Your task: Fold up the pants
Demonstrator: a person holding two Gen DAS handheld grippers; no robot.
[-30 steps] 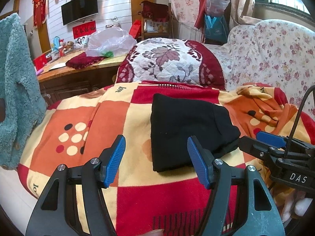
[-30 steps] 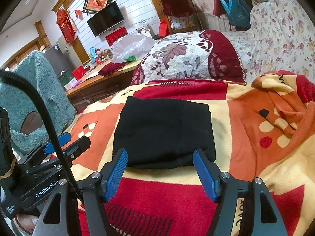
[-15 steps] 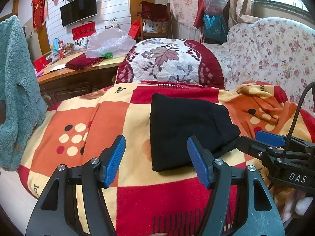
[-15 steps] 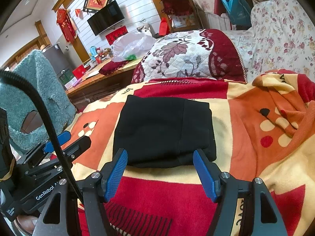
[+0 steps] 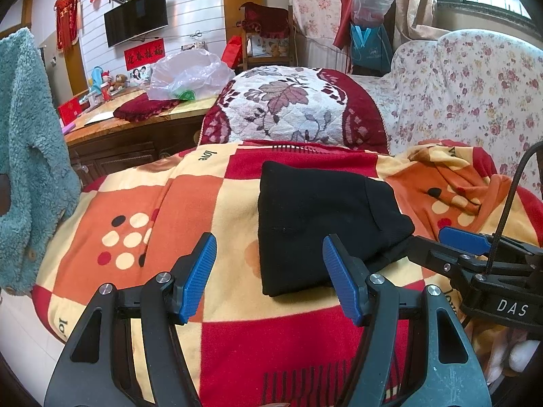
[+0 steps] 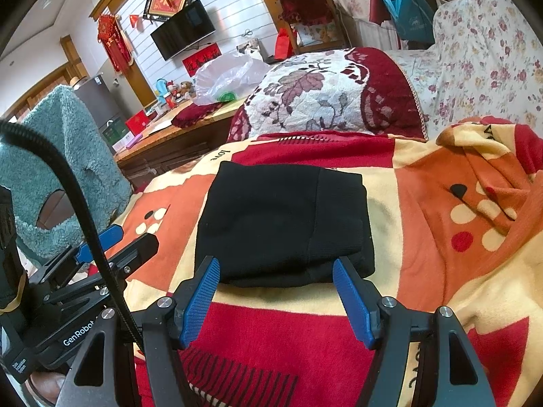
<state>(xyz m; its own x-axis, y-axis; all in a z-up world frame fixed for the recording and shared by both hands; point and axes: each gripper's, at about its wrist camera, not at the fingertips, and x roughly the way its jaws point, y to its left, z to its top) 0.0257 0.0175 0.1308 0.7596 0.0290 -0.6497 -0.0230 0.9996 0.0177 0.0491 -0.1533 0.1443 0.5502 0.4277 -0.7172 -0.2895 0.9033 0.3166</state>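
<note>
the black pants (image 5: pixel 322 224) lie as a compact, squarish bundle on the checked red, orange and cream blanket (image 5: pixel 142 210), toward its far half, just this side of the quilted leaf-pattern cushion (image 5: pixel 292 105). the edges look lined up and the layers sit flat, with one seam or band running across the right part of the bundle and no leg trailing out

the left gripper (image 5: pixel 268 271) hovers above the blanket with its blue pads spread apart and nothing between them; the near left corner of the bundle shows just beyond its right pad. the right gripper (image 6: pixel 276 296) is likewise spread and empty, poised in front of the bundle's near edge without touching it

judging from this, the folding looks essentially finished: the garment is down to a small tidy stack and both claws are free of it. what may be left is at most a last smoothing of the slightly puffed near edge, or nothing at all
</note>
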